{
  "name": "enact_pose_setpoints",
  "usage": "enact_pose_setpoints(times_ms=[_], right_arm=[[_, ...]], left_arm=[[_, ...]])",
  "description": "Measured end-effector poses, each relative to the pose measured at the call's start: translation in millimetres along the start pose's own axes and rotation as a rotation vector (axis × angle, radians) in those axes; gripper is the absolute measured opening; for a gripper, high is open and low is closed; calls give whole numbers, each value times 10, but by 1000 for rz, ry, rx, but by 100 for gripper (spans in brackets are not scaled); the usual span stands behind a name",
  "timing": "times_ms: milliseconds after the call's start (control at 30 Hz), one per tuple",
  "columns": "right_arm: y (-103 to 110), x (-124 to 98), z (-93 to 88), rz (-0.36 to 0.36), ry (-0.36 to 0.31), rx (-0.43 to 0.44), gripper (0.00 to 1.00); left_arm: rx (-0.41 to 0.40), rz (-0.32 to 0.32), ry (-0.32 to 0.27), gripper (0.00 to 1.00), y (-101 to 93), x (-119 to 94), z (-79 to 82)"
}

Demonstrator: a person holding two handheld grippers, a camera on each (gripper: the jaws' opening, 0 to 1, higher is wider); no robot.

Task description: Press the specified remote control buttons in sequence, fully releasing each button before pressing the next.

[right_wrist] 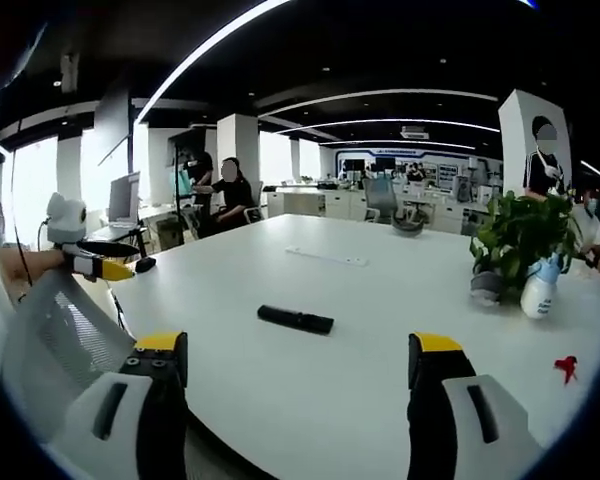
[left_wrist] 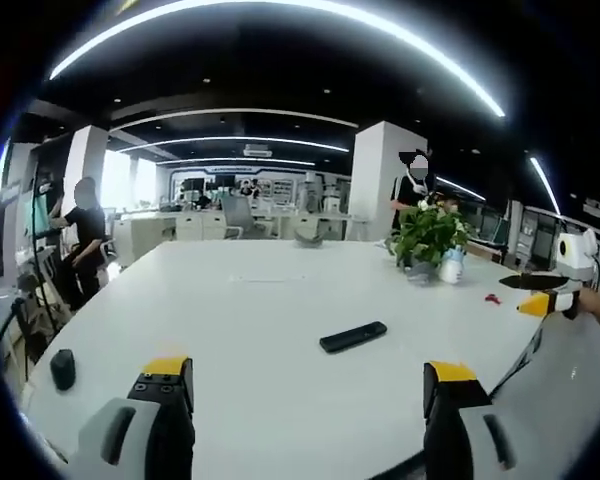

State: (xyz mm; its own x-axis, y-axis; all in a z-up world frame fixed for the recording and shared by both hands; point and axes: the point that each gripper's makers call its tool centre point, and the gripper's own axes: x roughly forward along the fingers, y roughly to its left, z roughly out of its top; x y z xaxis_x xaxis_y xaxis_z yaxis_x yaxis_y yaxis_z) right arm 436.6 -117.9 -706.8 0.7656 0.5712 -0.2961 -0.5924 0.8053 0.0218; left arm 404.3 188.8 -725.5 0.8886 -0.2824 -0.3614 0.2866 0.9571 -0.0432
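A black remote control (left_wrist: 352,337) lies flat on the white table (left_wrist: 260,300), a short way beyond my left gripper (left_wrist: 308,385), whose yellow-tipped jaws stand wide apart with nothing between them. In the right gripper view the same remote (right_wrist: 295,319) lies ahead of my right gripper (right_wrist: 298,362), which is also open and empty. The right gripper (left_wrist: 540,300) comes into the left gripper view from the right edge, held above the table edge. The left gripper (right_wrist: 98,262) comes into the right gripper view from the left, held by a hand.
A potted green plant (left_wrist: 427,235) and a small white bottle (left_wrist: 452,266) stand at the table's far right. A small red object (left_wrist: 492,298) lies near them. A black mouse-like item (left_wrist: 63,368) sits at the left edge. People stand in the office behind.
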Motion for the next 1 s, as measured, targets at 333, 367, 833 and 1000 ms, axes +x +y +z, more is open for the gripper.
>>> enact_pose_setpoints(times_ms=[333,367,833,1000], right_arm=[[-5,-1,-32,-6,21,-4,90],[-2,1,-36,-6,24,-9,89],[15,5,-70,-5,52,-36,85],[-15,-2,-69,-21,49,-25,85]], left_arm=[[253,-223,160,100,-228,262,152],[254,-248,169,100,-257,306,169],[470,-425,325,96,-443,1073,178],[510,-463,370,96,-432,1283,141]])
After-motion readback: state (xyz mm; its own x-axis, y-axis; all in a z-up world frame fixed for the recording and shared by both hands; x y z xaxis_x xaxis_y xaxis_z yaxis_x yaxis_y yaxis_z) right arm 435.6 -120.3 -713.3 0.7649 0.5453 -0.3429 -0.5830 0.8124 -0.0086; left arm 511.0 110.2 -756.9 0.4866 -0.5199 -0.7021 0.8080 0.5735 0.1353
